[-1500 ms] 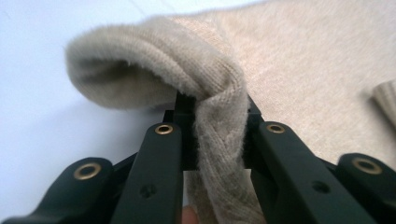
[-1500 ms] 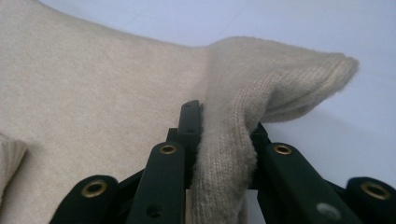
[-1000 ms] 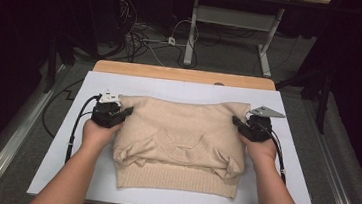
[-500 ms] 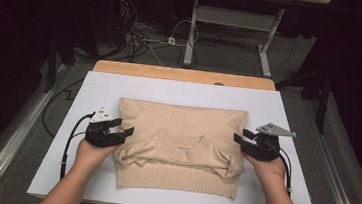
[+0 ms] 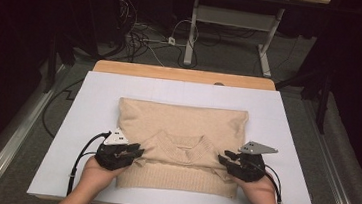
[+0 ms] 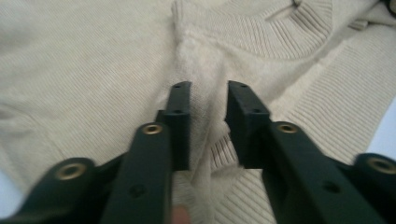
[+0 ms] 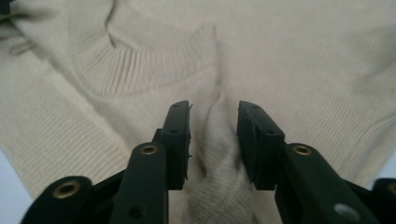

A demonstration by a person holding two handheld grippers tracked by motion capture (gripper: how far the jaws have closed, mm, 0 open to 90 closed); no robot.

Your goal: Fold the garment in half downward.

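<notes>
We've got the sweater (image 5: 179,147) folded mid-mat, both grippers — left (image 5: 131,152), right (image 5: 227,161) — just closing, each pinching a knit fold. Thin bites, so 1 could slip and skew the fold.

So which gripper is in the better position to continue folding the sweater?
Neither clearly: the left gripper and right gripper each pinch a fold of the sweater at matching side edges. It probably needs both together.
</notes>
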